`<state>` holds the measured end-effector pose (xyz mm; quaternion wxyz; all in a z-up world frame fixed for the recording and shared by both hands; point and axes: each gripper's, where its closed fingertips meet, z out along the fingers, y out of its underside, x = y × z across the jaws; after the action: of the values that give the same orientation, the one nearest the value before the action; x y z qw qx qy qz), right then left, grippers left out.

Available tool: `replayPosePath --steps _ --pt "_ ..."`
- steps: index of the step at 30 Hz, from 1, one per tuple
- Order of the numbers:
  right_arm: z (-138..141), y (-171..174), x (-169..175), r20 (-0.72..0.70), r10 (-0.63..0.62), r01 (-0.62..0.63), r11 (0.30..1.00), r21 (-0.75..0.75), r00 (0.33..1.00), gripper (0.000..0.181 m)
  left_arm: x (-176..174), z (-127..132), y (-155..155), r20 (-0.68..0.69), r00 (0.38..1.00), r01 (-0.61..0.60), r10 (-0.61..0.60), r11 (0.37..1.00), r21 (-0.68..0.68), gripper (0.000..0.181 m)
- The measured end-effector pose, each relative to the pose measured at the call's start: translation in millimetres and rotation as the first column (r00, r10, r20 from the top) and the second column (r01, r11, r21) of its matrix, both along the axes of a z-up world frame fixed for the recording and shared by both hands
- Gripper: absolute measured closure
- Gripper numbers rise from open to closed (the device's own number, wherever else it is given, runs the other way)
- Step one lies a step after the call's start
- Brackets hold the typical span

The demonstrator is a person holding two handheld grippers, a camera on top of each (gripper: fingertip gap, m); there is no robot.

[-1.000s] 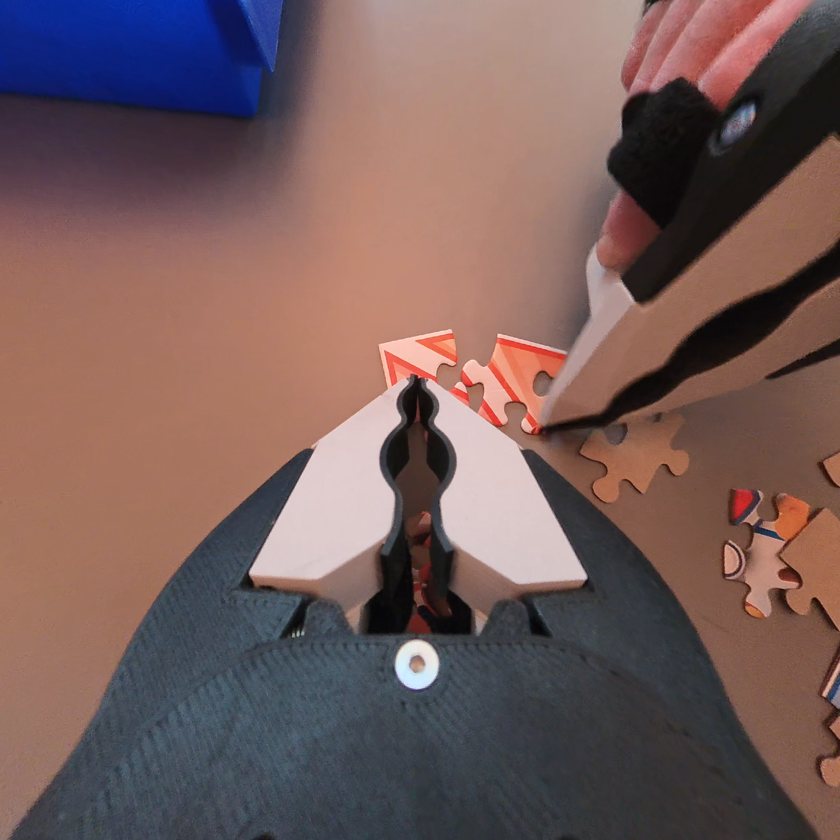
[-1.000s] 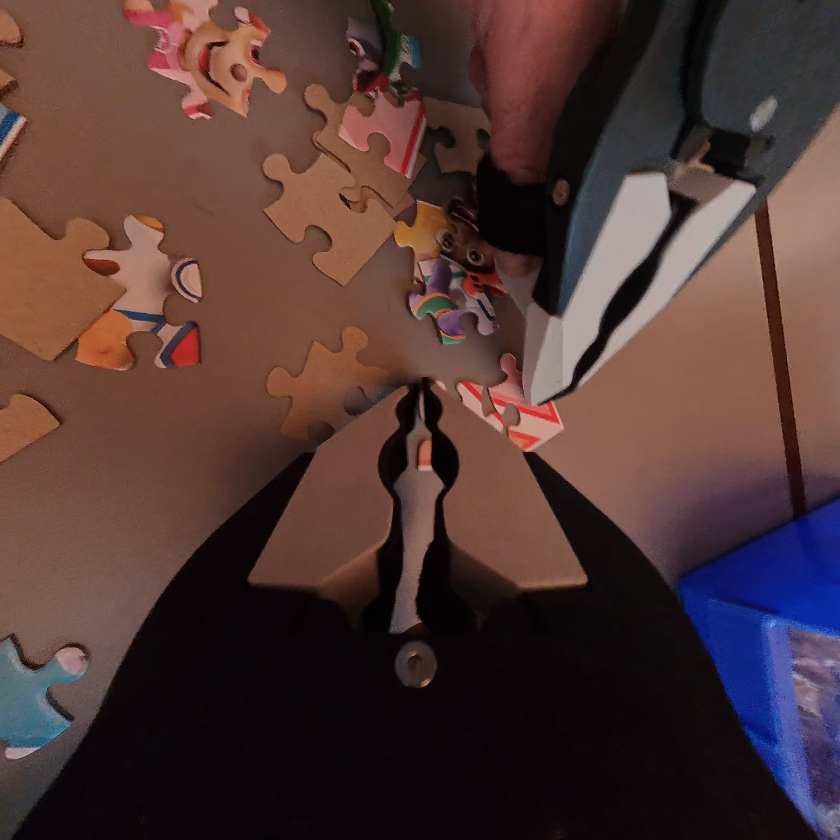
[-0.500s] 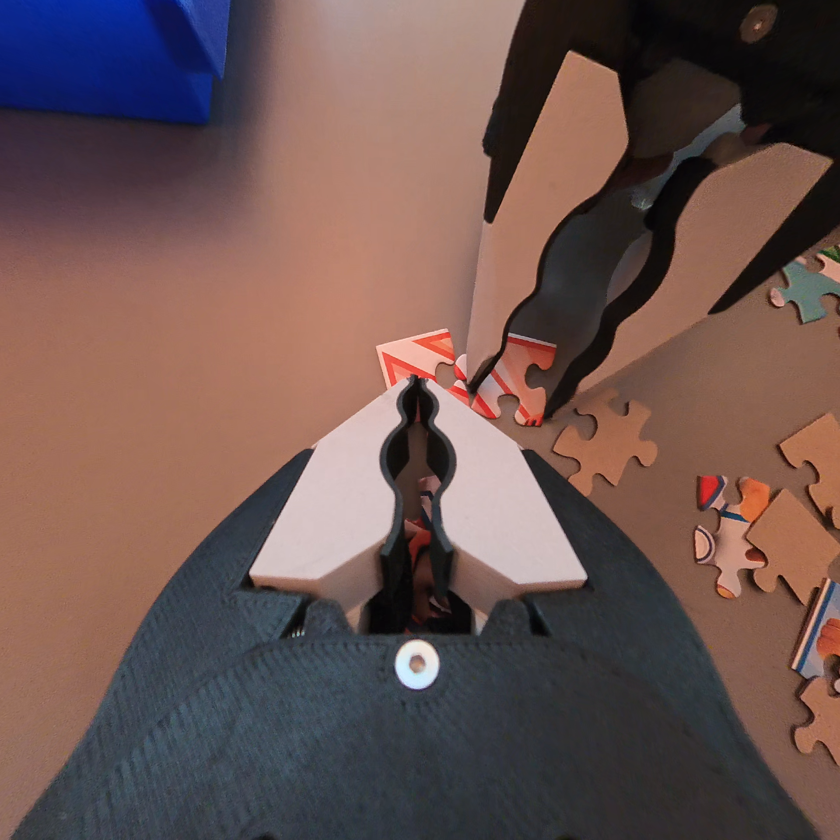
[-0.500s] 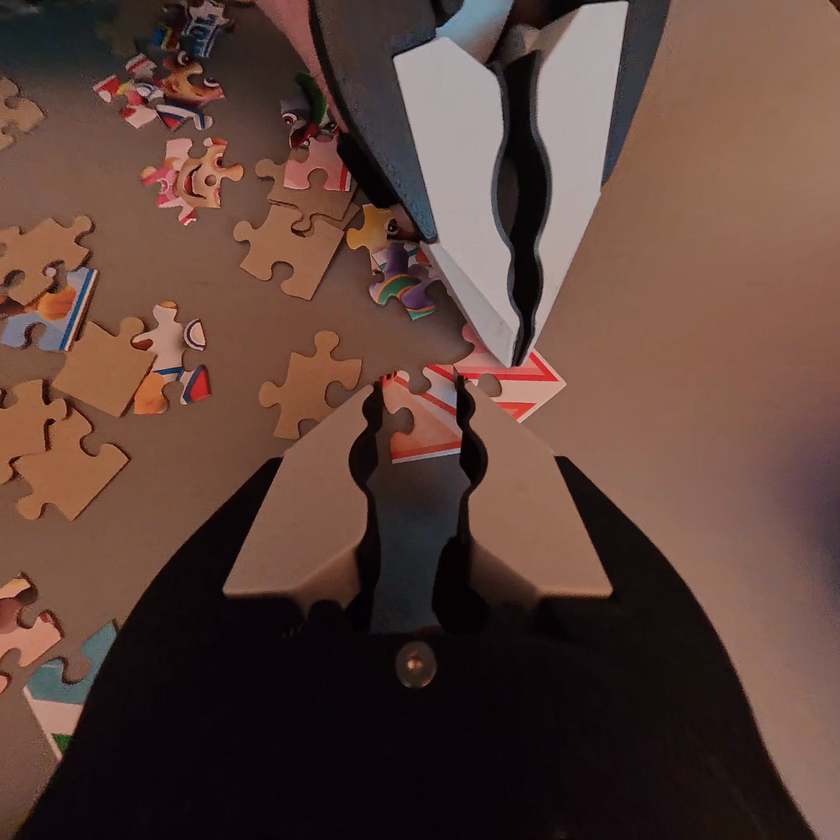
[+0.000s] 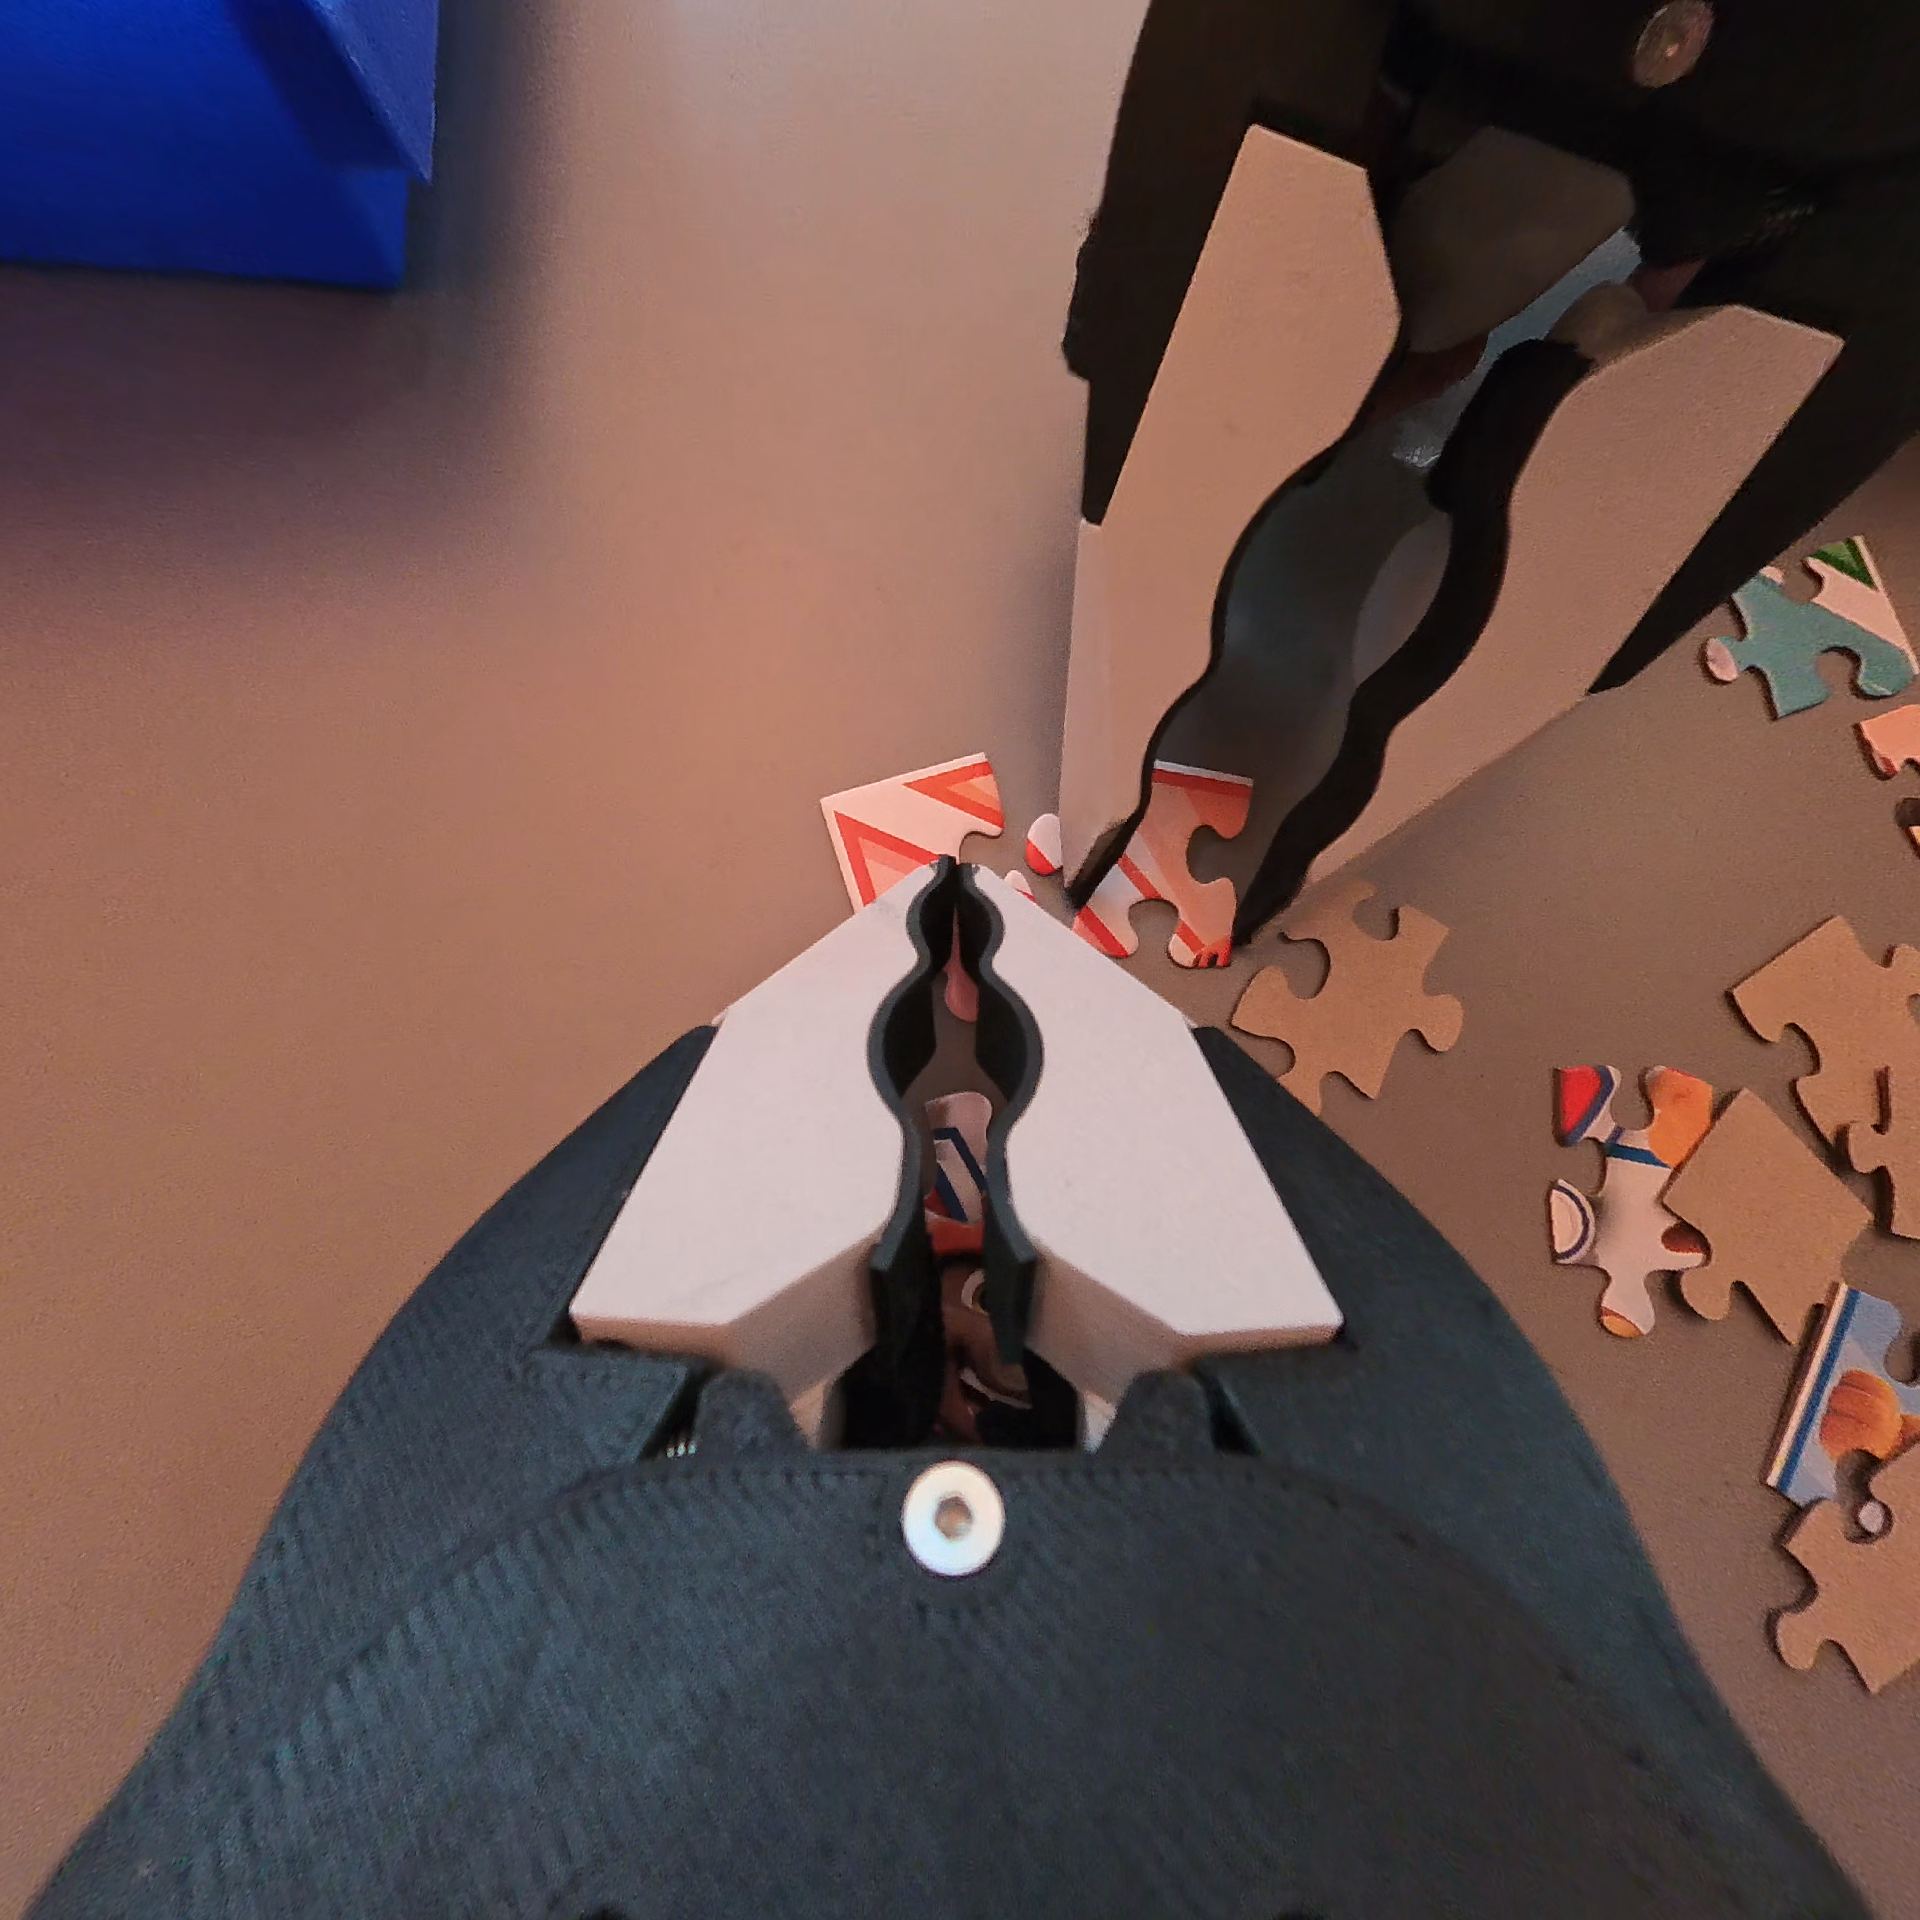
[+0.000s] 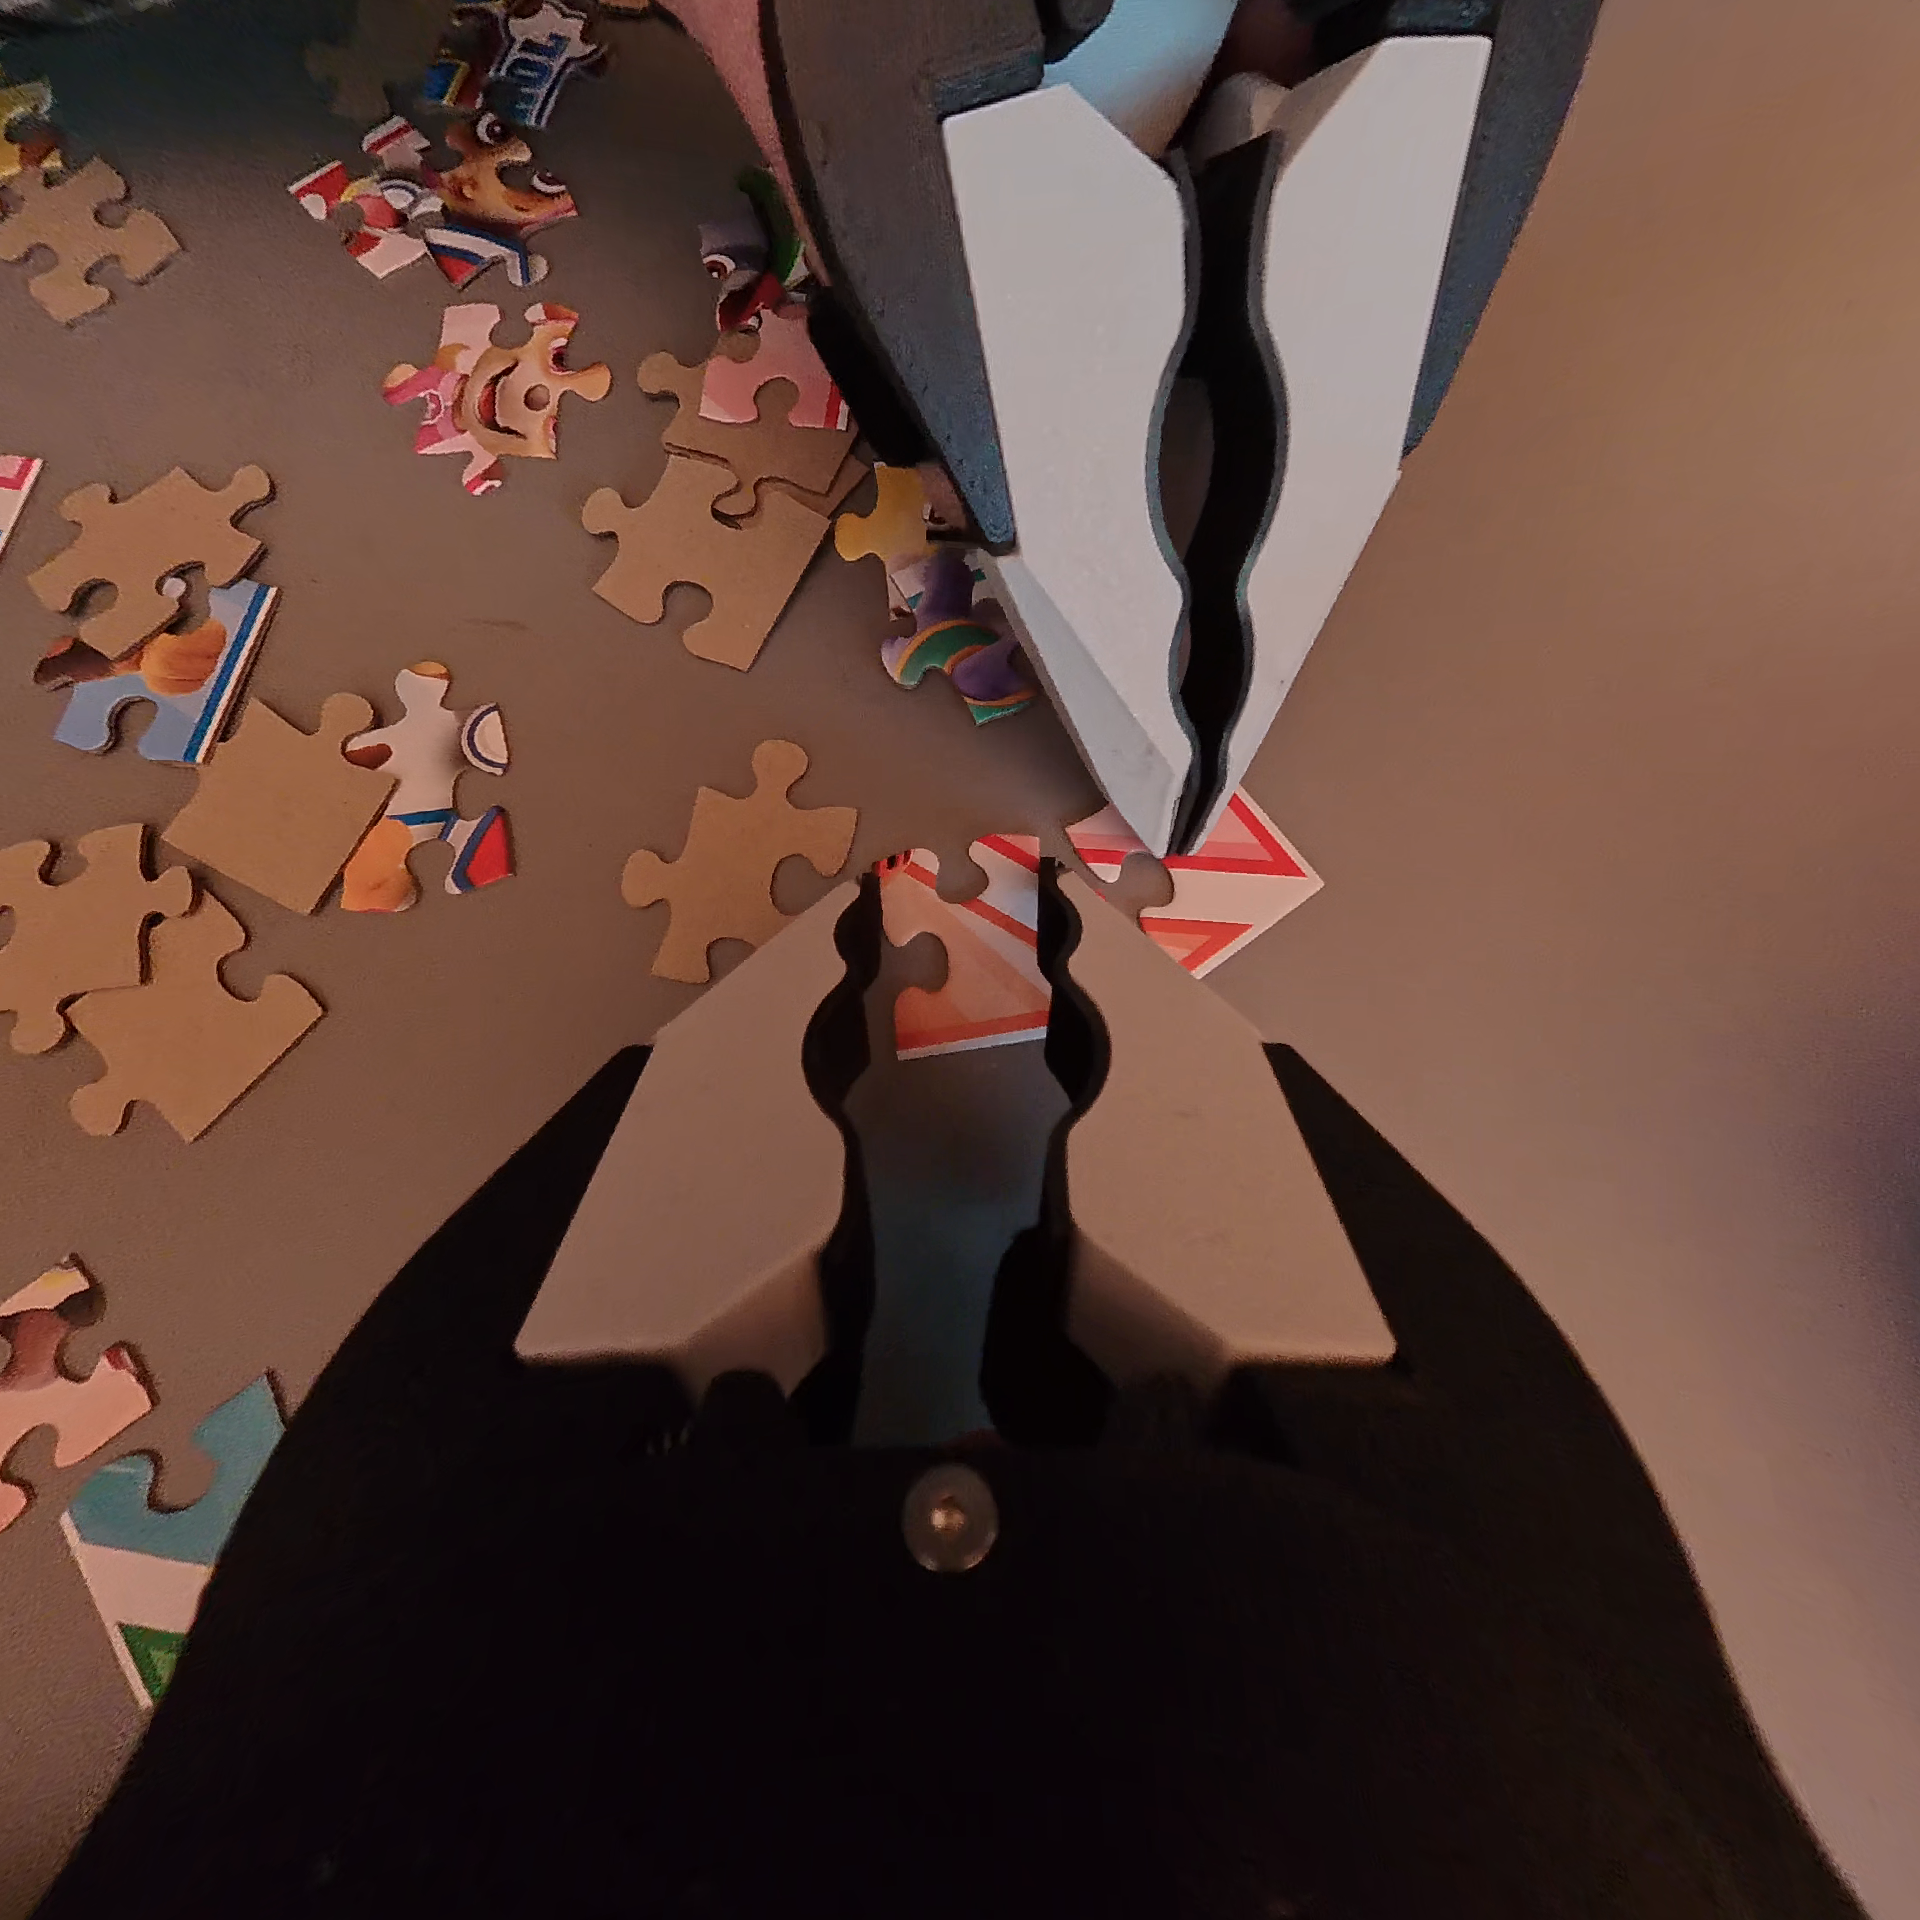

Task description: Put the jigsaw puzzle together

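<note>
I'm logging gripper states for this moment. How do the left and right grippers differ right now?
The left gripper has its jaws shut, tip resting on the red-striped corner piece; the right gripper has its jaws open, straddling the red-striped edge piece. The left gripper holds nothing visible; the right one brackets its piece without clamping it. Both have pale fingers with dark wavy pads and point down at the table.

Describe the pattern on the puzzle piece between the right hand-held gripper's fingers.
Red-orange and white diagonal stripes on the puzzle piece; clearest in the right wrist view.

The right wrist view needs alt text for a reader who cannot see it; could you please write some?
The open right gripper straddles a red-striped puzzle piece, while the shut left gripper presses a matching corner piece beside it. Loose pieces litter the table.
</note>
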<state>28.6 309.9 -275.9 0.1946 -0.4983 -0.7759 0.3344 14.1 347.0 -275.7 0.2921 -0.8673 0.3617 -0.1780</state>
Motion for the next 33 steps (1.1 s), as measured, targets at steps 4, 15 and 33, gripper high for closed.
replayPosePath --steps 4,15,33 --pt "2 -5 3 0.000 0.045 -0.045 0.997 0.057 0.999 0.181 0 0 0 0.008 1.000 0.006 -0.006 1.000 -0.006 0.181" --pt "0 18 13 0.069 -0.087 0.083 0.995 0.061 0.994 0.156 3 0 -7 0.010 1.000 0.022 -0.022 1.000 -0.022 0.181" --pt "1 11 11 0.045 -0.054 0.053 0.998 0.019 0.998 0.164 6 -1 -11 0.022 0.999 0.036 -0.035 0.999 -0.039 0.181"
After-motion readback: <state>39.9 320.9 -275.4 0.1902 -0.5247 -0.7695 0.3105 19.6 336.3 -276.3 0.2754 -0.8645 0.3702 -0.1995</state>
